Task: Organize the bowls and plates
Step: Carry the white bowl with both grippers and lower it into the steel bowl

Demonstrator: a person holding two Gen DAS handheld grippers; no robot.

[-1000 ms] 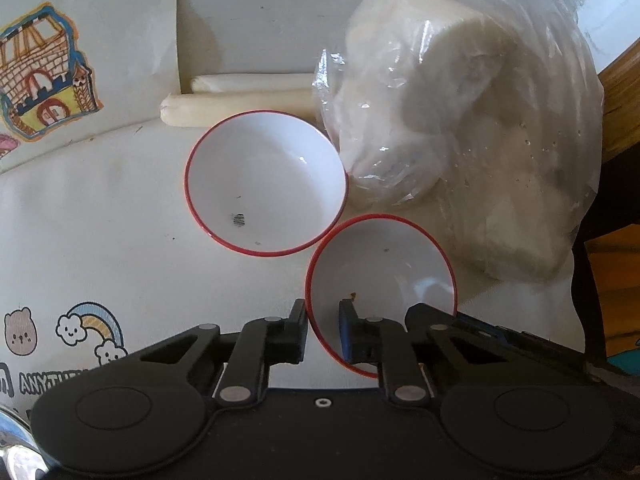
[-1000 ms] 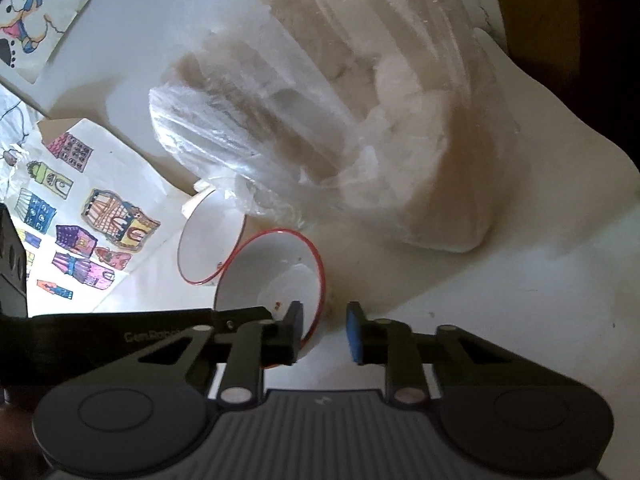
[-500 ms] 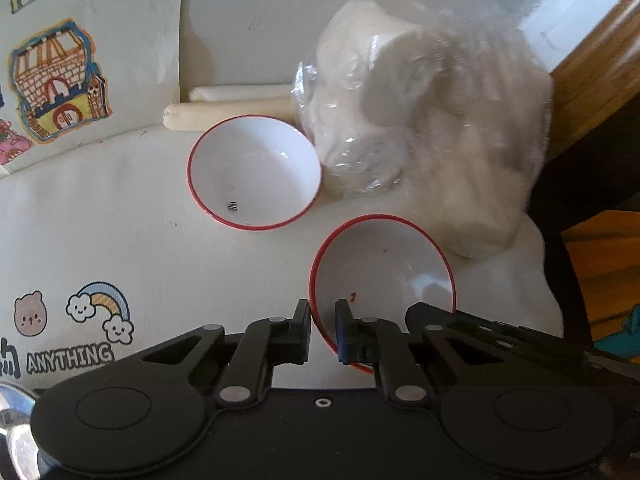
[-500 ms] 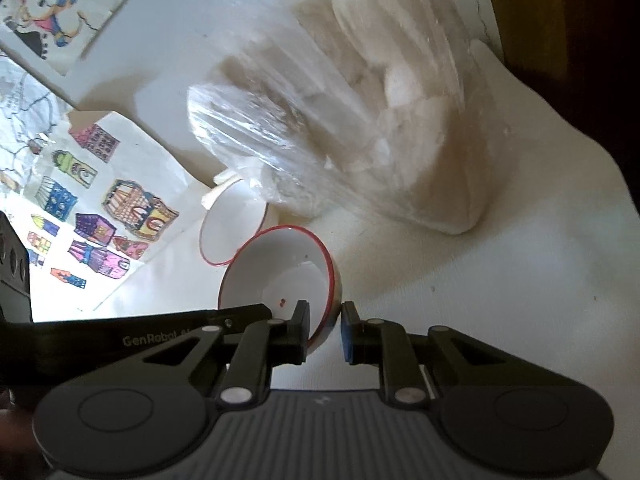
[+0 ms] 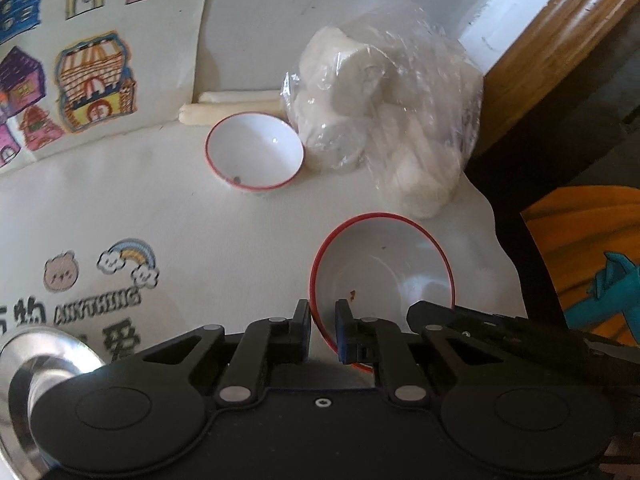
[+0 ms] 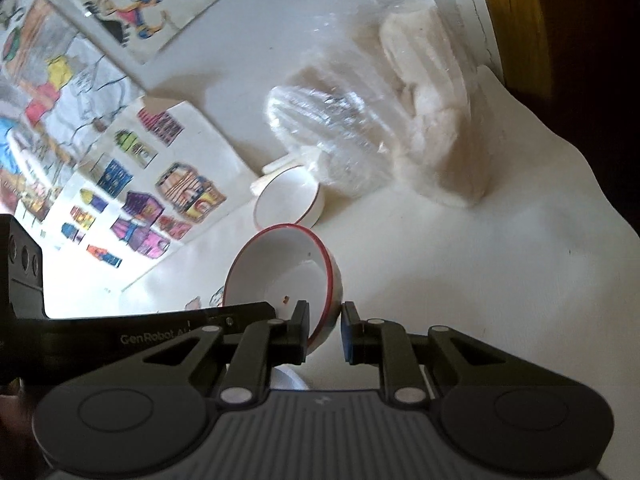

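Left wrist view: both claws, left claw (image 5: 322,322) and right claw (image 6: 325,326), clench near bowl (image 5: 382,276) rim; uneven pull risks dropping it near far bowl (image 5: 255,154).

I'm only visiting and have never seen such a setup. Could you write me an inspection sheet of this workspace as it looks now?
Surface: white cloth with cartoon prints.
Job's things: near bowl, red-rimmed, tilted, gripped from two sides; far bowl rests beside the bag.
Clutter: clear plastic bag of white lumps; two pale sticks; shiny metal piece.
Grippers: left gripper and right gripper each clamp the near bowl's rim.
Cables: nothing seen.
Surroundings: children's drawings on the wall; wooden frame.
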